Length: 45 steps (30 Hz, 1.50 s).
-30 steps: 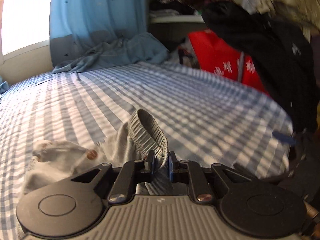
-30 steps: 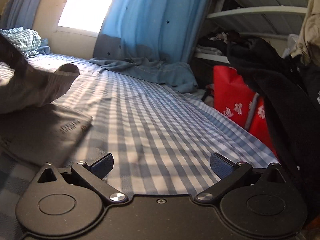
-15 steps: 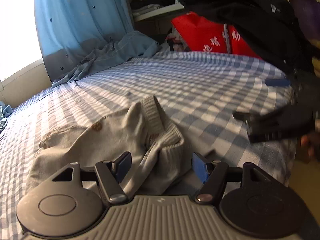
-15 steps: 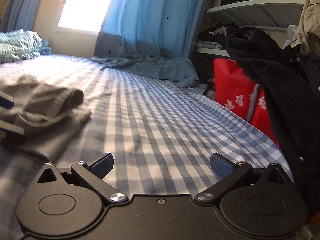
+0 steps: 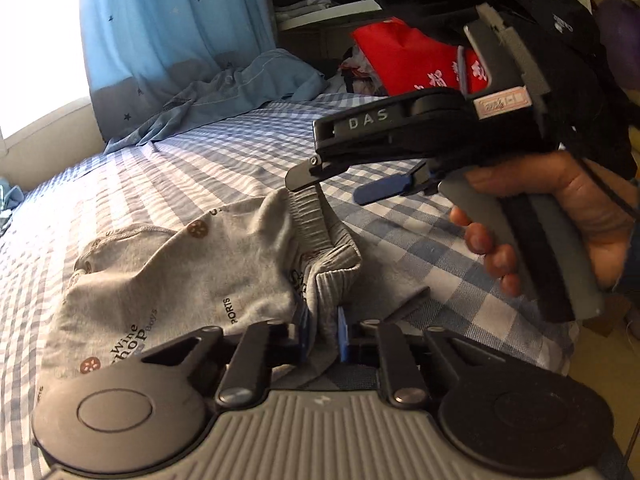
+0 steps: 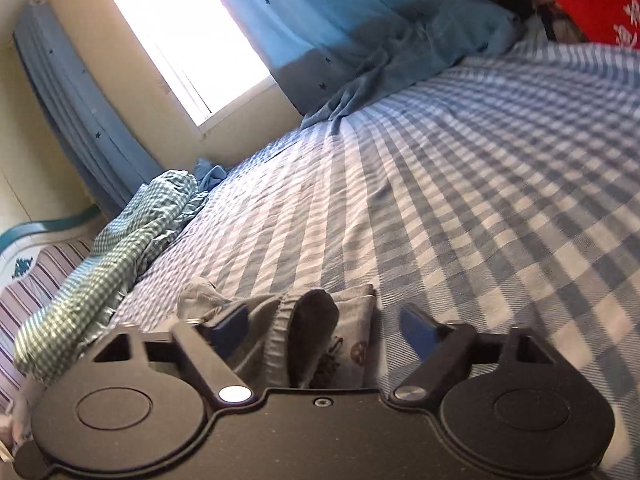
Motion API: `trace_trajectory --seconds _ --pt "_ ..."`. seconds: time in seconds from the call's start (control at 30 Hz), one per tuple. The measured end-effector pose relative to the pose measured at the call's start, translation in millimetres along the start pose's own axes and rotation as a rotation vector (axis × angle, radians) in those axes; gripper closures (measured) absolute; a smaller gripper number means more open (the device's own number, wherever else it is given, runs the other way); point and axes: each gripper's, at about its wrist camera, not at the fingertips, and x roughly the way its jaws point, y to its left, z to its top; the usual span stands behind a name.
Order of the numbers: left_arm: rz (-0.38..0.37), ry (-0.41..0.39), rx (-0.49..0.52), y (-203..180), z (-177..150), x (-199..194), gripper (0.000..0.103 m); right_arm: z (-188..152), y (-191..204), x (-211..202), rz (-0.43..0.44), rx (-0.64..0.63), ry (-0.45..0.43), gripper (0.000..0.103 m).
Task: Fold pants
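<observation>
Pants (image 5: 180,280) grey, printed, bunched

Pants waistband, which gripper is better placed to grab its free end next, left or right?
Right. The right gripper is open, jaws straddling the raised waistband; the left gripper is already shut on the pants.

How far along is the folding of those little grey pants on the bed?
Early, by the look of it. The pants lie bunched on the checked bed, with no neat fold showing. In hand: the left gripper is shut on the ribbed waistband, while the right gripper is open over another part of it, not yet gripping. Left: grip, spread flat, then fold.
</observation>
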Motion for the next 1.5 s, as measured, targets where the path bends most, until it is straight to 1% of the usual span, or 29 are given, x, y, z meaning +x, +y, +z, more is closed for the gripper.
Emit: trace_trajectory --seconds 0.07,0.1,0.13,0.17,0.2,0.27,0.33,0.47,0.5,0.57,0.6,0.63,0.67,0.7,0.73,0.77,0.8,0.83,0.87,0.93,1.0,1.07,1.1,1.17,1.23,1.33,1.4,1.5 --pt "-0.010 -0.007 -0.030 5 1 -4 0.092 2 1 6 0.024 0.022 0.010 0.046" --pt "-0.010 -0.013 -0.035 6 2 -6 0.093 3 2 8 0.024 0.023 0.019 0.071" --pt "-0.010 -0.020 -0.033 6 4 -9 0.093 4 4 8 0.013 0.016 0.018 0.080" --pt "-0.008 -0.032 -0.026 5 5 -13 0.093 6 6 5 0.001 0.000 0.009 0.082" --pt "-0.006 -0.047 -0.014 4 6 -18 0.093 8 8 2 0.013 -0.015 -0.003 0.088" --pt "-0.012 -0.066 0.012 1 6 -23 0.093 12 10 -7 0.025 -0.031 -0.030 0.090" --pt "-0.023 -0.063 0.024 -2 6 -21 0.093 14 10 -16 0.020 -0.043 -0.044 0.092" --pt "-0.035 -0.030 0.014 -7 -3 -8 0.093 7 2 -17 -0.021 -0.055 -0.024 0.092" --pt "-0.041 -0.022 0.004 -7 -6 -5 0.090 3 -1 -16 -0.042 -0.061 -0.012 0.092" --pt "-0.063 -0.005 -0.027 -4 -9 -5 0.083 -6 -4 -16 -0.086 -0.069 0.003 0.083" --pt "-0.078 -0.008 -0.049 0 -9 -9 0.074 -10 -4 -19 -0.113 -0.072 0.001 0.075" --pt "-0.098 -0.011 -0.069 4 -8 -14 0.056 -13 -2 -24 -0.137 -0.084 -0.008 0.063" --pt "-0.109 -0.014 -0.089 8 -7 -19 0.047 -16 2 -30 -0.151 -0.102 -0.020 0.055" --pt "-0.107 -0.028 -0.125 16 -6 -27 0.035 -18 8 -37 -0.168 -0.129 -0.038 0.037" --pt "-0.095 -0.046 -0.164 26 -6 -34 0.029 -21 15 -43 -0.184 -0.158 -0.057 0.020" --pt "-0.081 -0.058 -0.194 34 -5 -39 0.026 -24 22 -50 -0.194 -0.190 -0.074 0.016" --pt "-0.052 -0.070 -0.233 46 -4 -43 0.017 -26 31 -54 -0.205 -0.224 -0.086 0.013" --pt "-0.008 -0.078 -0.266 57 -4 -45 0.007 -30 40 -55 -0.222 -0.258 -0.092 0.010" --pt "0.051 -0.088 -0.299 68 -3 -46 0.004 -33 47 -55 -0.245 -0.285 -0.093 0.009" --pt "0.184 -0.090 -0.355 90 -1 -42 0.001 -42 60 -52 -0.275 -0.336 -0.091 0.005" --pt "0.276 -0.081 -0.386 110 -6 -37 0.001 -51 71 -47 -0.308 -0.385 -0.079 0.005" --pt "0.355 -0.025 -0.407 127 -16 -28 0.001 -62 78 -43 -0.355 -0.428 -0.076 0.003" --pt "0.378 0.010 -0.420 135 -22 -25 0.001 -68 80 -41 -0.389 -0.448 -0.080 0.002" --pt "0.394 0.070 -0.452 148 -39 -24 0.001 -80 79 -42 -0.443 -0.469 -0.085 0.002" --pt "0.386 0.089 -0.495 155 -56 -27 0.001 -91 74 -45 -0.468 -0.467 -0.077 0.002" --pt "0.348 0.048 -0.541 160 -74 -38 0.001 -105 63 -52 -0.476 -0.412 -0.070 0.002" --pt "0.346 0.041 -0.535 160 -78 -42 0.001 -112 57 -56 -0.476 -0.370 -0.078 0.002" --pt "0.347 0.032 -0.528 158 -82 -44 0.001 -124 53 -60 -0.482 -0.340 -0.104 0.001"
